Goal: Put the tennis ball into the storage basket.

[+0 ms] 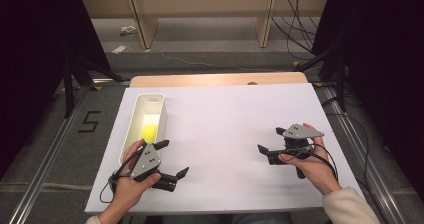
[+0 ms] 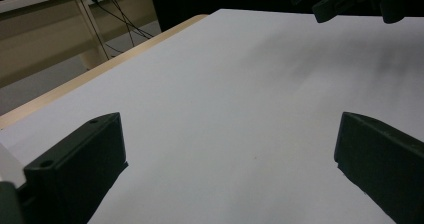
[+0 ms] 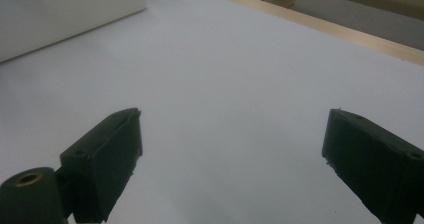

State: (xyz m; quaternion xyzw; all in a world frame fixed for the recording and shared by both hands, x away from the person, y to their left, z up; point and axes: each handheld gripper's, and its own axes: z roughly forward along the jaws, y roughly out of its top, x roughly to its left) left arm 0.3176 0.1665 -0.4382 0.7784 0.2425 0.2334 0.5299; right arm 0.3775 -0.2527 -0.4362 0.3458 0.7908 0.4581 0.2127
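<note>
A white sheet (image 1: 235,134) covers the desk (image 1: 220,79), giving a plain working surface. The bin (image 1: 145,116) lies along its left edge, within the left hand's reach. Both claws, left (image 1: 172,159) and right (image 1: 270,140), rest low with jaws spread, gripping nothing. A yellow ball (image 1: 149,132) sits inside the bin, likely just dropped there.

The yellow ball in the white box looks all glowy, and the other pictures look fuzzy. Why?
In the high view, strong light from above washes out the round yellow ball inside the long white plastic box, while the room around stays dark. In the left gripper view, the white table sheet carries soft smeared shadows. In the right gripper view, the box's wall is blurred.
</note>
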